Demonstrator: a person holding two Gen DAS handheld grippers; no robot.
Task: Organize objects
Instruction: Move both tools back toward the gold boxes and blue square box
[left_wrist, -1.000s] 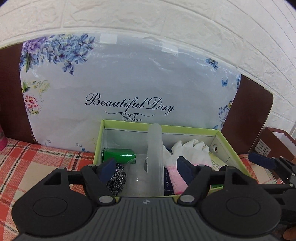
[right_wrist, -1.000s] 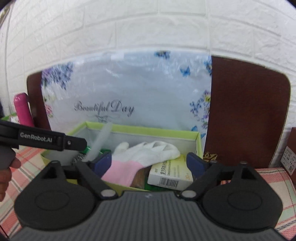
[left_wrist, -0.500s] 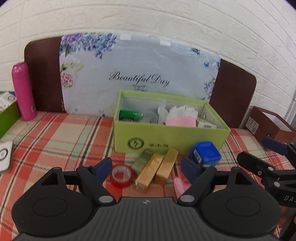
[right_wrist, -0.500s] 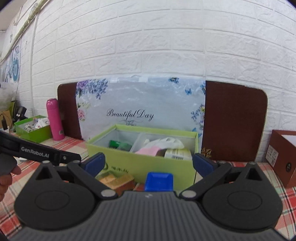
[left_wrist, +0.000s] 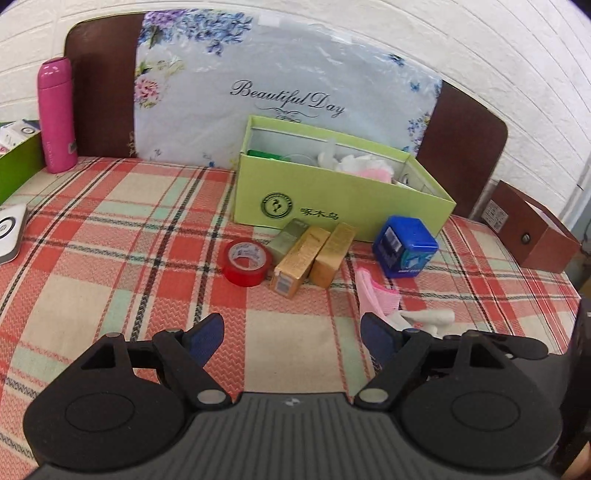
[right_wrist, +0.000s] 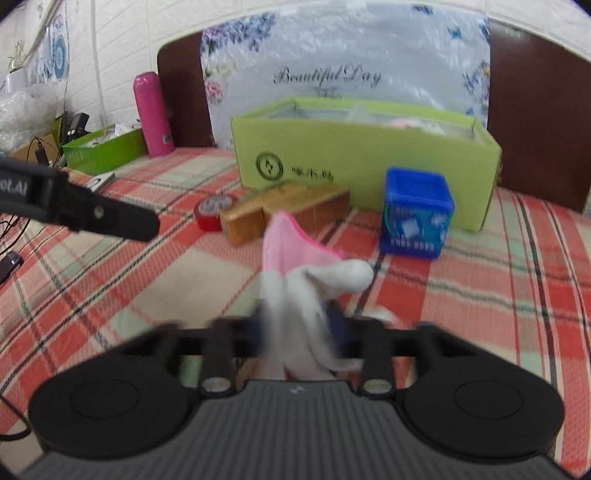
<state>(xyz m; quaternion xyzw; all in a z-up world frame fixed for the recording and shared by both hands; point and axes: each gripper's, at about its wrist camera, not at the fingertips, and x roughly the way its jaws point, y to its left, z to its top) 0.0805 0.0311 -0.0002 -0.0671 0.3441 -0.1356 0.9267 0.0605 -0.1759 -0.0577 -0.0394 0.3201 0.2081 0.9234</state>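
Note:
A light green box (left_wrist: 343, 201) stands at the back of the plaid cloth, with a glove and other items inside; it also shows in the right wrist view (right_wrist: 364, 157). In front of it lie a red tape roll (left_wrist: 245, 261), three gold boxes (left_wrist: 310, 254) and a blue box (left_wrist: 405, 245). My right gripper (right_wrist: 299, 334) is shut on a white and pink glove (right_wrist: 306, 273), which also shows in the left wrist view (left_wrist: 384, 301). My left gripper (left_wrist: 291, 334) is open and empty above the cloth, near the front.
A pink bottle (left_wrist: 56, 114) and a dark green box (left_wrist: 16, 162) stand at the far left. A brown box (left_wrist: 532, 230) sits at the right. A floral board (left_wrist: 288, 85) leans on the wall behind. A white device (left_wrist: 9, 230) lies at the left edge.
Both grippers pulled back from the green box toward the table front. My right gripper went from open to shut on the loose glove. My left gripper stays open.

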